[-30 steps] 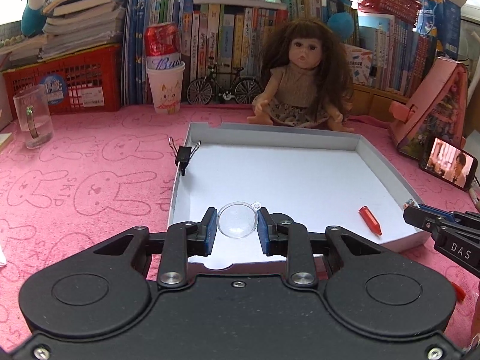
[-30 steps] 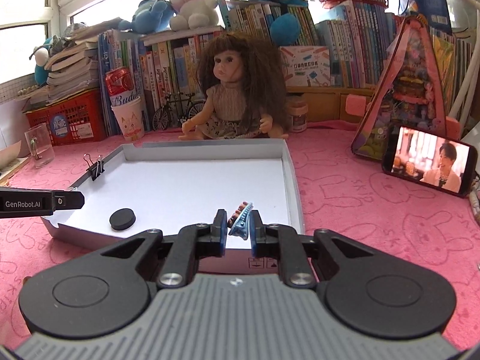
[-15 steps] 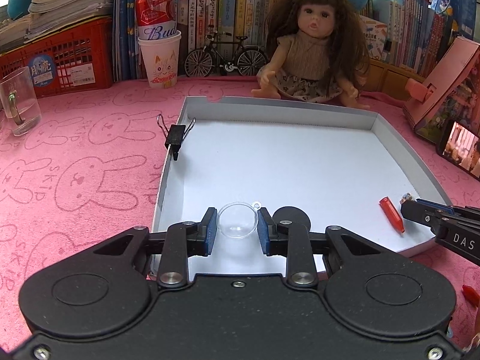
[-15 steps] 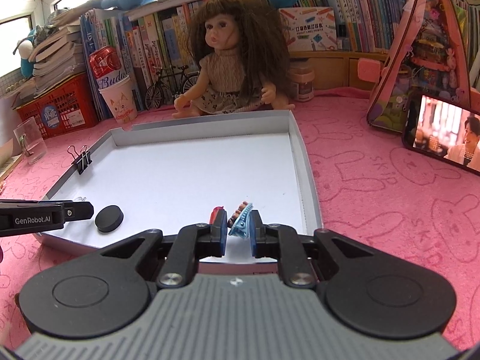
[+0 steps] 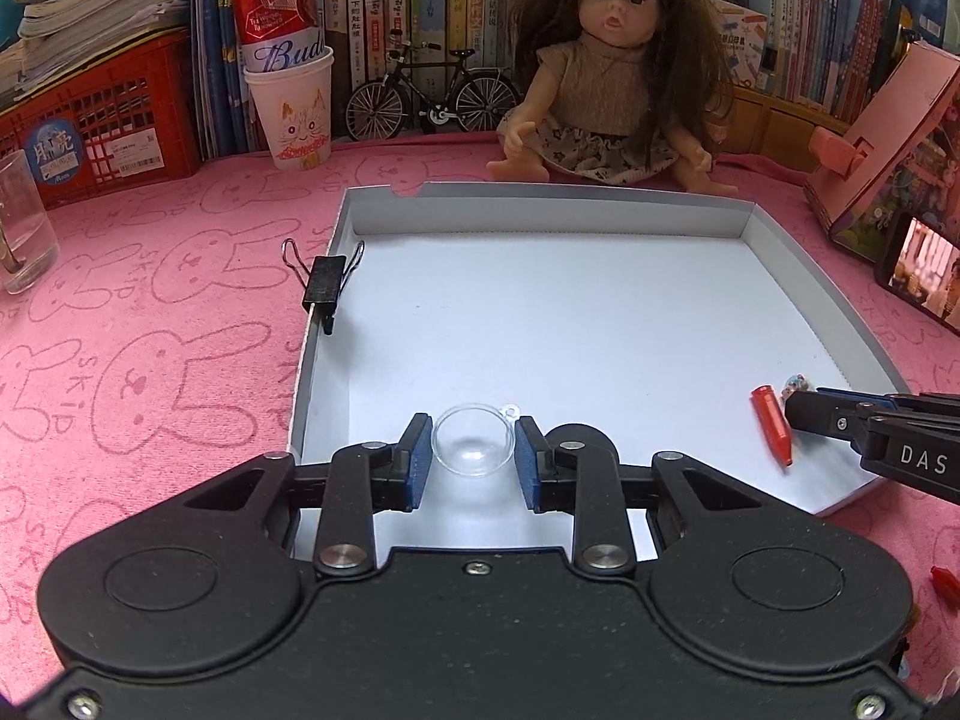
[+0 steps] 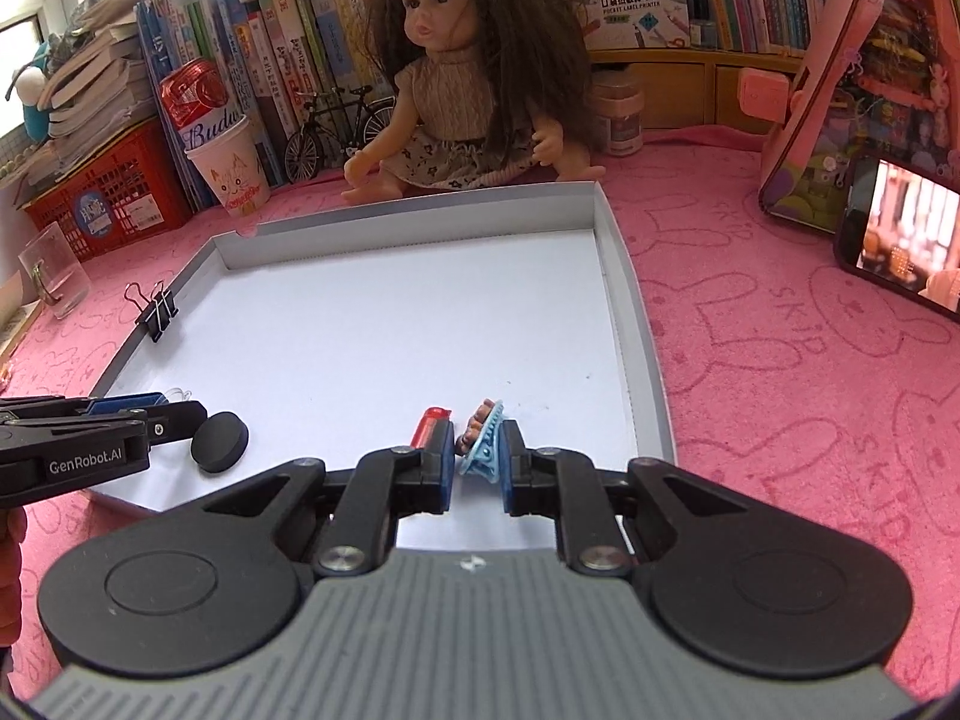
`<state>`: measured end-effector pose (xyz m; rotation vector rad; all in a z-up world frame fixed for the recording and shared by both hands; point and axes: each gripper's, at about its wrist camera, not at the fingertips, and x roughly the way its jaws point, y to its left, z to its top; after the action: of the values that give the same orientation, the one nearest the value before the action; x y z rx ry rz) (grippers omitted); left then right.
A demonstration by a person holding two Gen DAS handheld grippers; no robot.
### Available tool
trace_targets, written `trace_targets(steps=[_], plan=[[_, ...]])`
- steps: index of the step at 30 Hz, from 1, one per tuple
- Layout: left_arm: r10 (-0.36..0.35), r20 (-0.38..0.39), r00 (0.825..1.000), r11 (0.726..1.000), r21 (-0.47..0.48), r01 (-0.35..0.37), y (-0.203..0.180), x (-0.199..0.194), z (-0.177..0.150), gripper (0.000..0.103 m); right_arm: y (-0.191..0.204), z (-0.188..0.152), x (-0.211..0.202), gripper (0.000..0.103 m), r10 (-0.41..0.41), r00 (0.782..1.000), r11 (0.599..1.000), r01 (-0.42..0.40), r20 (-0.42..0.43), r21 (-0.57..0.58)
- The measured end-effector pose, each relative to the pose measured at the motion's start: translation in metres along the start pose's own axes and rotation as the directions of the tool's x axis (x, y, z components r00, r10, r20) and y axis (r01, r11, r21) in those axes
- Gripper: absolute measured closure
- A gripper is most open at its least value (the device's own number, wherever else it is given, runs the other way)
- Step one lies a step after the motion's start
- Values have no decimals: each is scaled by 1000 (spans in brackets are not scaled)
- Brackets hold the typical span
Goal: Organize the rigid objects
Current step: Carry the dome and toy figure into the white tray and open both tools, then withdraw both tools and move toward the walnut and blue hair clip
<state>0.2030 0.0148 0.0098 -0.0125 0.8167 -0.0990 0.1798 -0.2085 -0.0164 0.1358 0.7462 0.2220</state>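
Both hands just moved in over the white tray's (image 5: 798,276) near edge, left jaws clamped on the clear dome (image 5: 474,441), right jaws clamped on the blue clip (image 6: 483,450) — ready to drop.

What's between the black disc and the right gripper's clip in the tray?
A red crayon lies between the disc and the blue clip, on the tray floor; right wrist view.

A red beer can (image 5: 277,15) sitting in a white paper cup shows "Bud" in script. The right gripper (image 5: 798,411) has "DAS" in white on its black side. The left gripper (image 6: 174,414) reads "GenRobot.AI". The pink cloth on the tabletop (image 6: 780,336) repeats "SKIP" beside rabbit outlines. Book spines carry Chinese lettering too small to read.
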Motion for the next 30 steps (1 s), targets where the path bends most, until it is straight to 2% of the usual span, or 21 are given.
trace_targets(steps=[4,6,8,9,12,15,17,23,27,30], plan=[[-10,1,1000,1000,-10,10,1,-3,0,62,-1,0,-3,78,7,1000,1000,-7,15,12],[-10,6,1000,1000,-9,10,0,-5,0,60,-1,0,-5,78,10,1000,1000,-10,24,14],[-17,15,1000,1000,-11,17,0,-8,0,54,-1,0,-9,70,6,999,1000,-6,35,11],[-22,21,1000,1000,-12,22,0,-11,0,53,0,0,-10,61,6,999,1000,-6,42,9],[-28,47,999,1000,-12,29,-1,-20,0,45,1,-1,-17,57,14,998,1000,-14,65,5],[-28,77,997,1000,-8,28,-2,-31,-2,36,2,-3,-28,45,24,994,1000,-24,103,0],[-23,106,994,1000,-3,23,-2,-41,-5,29,2,-6,-35,41,33,991,999,-33,127,-5],[-40,176,984,999,12,39,-2,-72,-28,24,10,-20,-57,30,49,981,997,-38,187,-65],[-55,187,981,998,-3,56,2,-84,-47,23,15,-33,-70,21,59,973,993,-34,223,-111],[-51,185,981,998,-16,55,6,-90,-61,23,19,-44,-79,19,61,968,989,-26,243,-144]])
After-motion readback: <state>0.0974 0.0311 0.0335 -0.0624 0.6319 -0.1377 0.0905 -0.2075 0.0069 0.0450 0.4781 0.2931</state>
